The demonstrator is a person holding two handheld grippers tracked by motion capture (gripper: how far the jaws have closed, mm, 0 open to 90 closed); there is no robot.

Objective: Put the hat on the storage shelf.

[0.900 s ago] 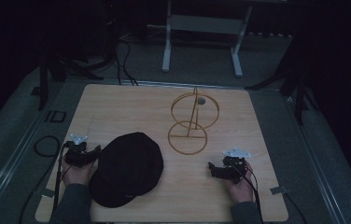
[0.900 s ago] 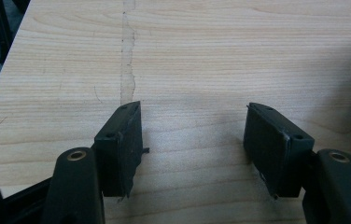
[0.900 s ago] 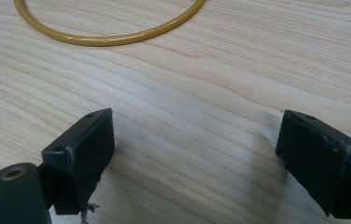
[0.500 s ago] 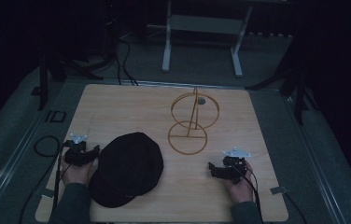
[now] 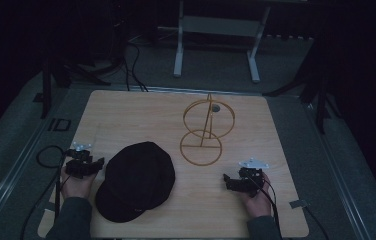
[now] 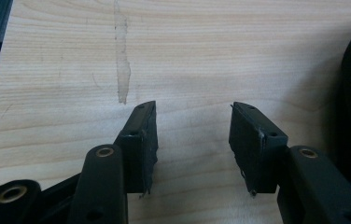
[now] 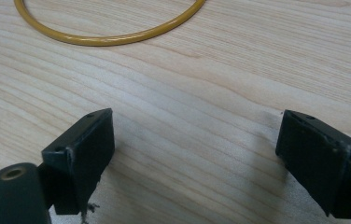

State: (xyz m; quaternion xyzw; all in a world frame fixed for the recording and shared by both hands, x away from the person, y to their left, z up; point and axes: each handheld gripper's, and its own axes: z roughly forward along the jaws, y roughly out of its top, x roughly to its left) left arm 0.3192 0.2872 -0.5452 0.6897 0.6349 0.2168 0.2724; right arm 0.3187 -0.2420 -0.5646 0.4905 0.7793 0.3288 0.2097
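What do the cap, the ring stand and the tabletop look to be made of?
Cap: probably soft black fabric, matte, no shine. Ring stand: likely metal rod with glossy yellow coating; highlights show in the right gripper view. Tabletop: pale wood or laminate, visible grain.

My right gripper (image 7: 194, 154), jaws spread wide with nothing between them, above the wooden tabletop (image 7: 211, 84); yellow wire ring (image 7: 113, 39) beyond.

A dim room: grey carpeted floor (image 5: 286, 120) around the light wooden table (image 5: 126, 115), a pale metal frame (image 5: 216, 30) beyond its far edge, black cables (image 5: 131, 65) trailing past the far left corner.
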